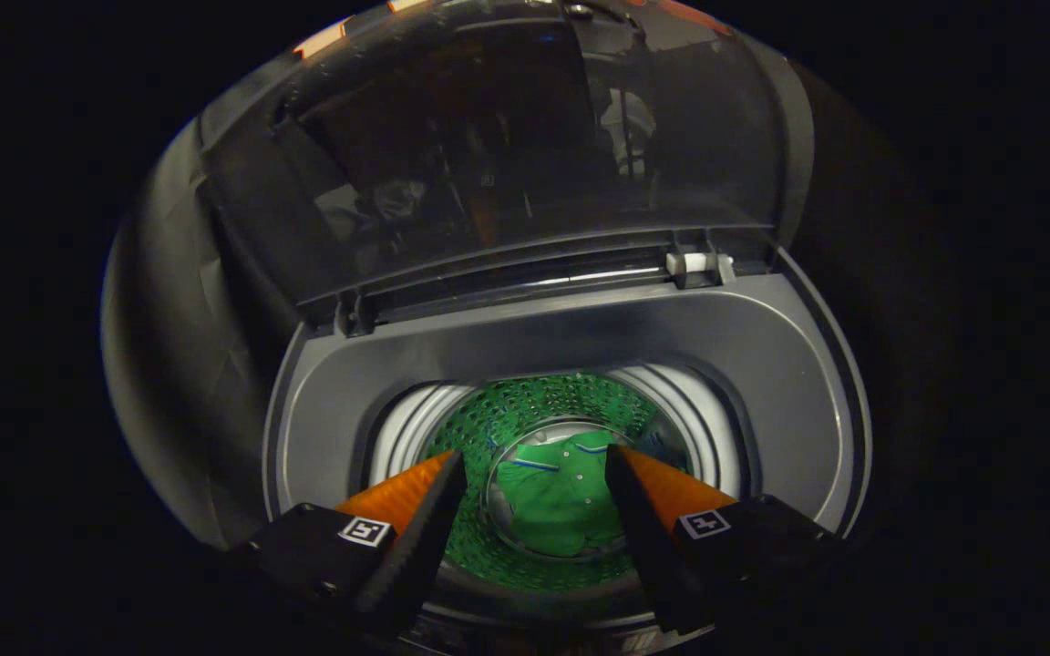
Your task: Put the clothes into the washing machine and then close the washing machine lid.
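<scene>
Clothes (pixel 554 497) already down in the drum: green garment with short blue-white marks, lying at the bottom of the washing machine (pixel 571 337), seen between and beyond the fingers. Looks fully inside, nothing draped over the drum (pixel 525 405) rim as far as visible. Gripper (pixel 534 469) spread wide, empty, nothing pinched, hovering over the near edge of the tub opening and aimed down into it. Fingertips apart, garment well below them, no contact. Lid (pixel 498 146) standing up at the far side, dark see-through panel, hinged along the far edge of the grey top deck (pixel 762 364), small white latch piece (pixel 691 263) near the far right hinge. So, judged from this: first half done, clothes loaded; second half not yet done, lid wide open. Left to do: reach the lid's upper edge and swing it down toward the near side until shut. No other loose clothes visible around the opening; too dark beyond the machine to tell.
</scene>
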`<state>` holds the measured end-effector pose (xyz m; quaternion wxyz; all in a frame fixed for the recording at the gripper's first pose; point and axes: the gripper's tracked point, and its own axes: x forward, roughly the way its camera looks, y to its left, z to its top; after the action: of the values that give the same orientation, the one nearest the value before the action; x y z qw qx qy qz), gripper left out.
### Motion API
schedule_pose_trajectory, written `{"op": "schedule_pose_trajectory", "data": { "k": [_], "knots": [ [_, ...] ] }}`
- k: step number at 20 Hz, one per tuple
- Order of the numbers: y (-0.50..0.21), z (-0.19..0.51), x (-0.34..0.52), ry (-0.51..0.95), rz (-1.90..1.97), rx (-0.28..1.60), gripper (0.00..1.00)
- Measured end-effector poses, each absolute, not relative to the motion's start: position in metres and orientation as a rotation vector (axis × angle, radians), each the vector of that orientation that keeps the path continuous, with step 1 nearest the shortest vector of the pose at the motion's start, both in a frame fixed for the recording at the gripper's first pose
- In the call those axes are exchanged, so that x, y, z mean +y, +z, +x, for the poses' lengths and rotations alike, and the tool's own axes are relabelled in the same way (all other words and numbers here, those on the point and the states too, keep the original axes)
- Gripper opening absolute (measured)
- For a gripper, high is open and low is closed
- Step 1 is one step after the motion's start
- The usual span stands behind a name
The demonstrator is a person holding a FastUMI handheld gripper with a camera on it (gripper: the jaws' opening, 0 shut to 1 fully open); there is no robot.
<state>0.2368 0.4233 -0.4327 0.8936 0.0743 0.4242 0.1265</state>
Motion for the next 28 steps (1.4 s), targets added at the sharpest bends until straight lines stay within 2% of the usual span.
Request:
{"op": "schedule_pose_trajectory", "data": {
  "k": [5, 13, 21, 28],
  "knots": [
    [-0.387, 0.208, 0.419, 0.280, 0.142, 0.836, 0.99],
    [-0.315, 0.201, 0.384, 0.274, 0.180, 0.724, 0.99],
    [-0.286, 0.196, 0.394, 0.300, 0.150, 0.675, 0.99],
    [-0.268, 0.190, 0.384, 0.262, 0.166, 0.646, 0.99]
  ]
}}
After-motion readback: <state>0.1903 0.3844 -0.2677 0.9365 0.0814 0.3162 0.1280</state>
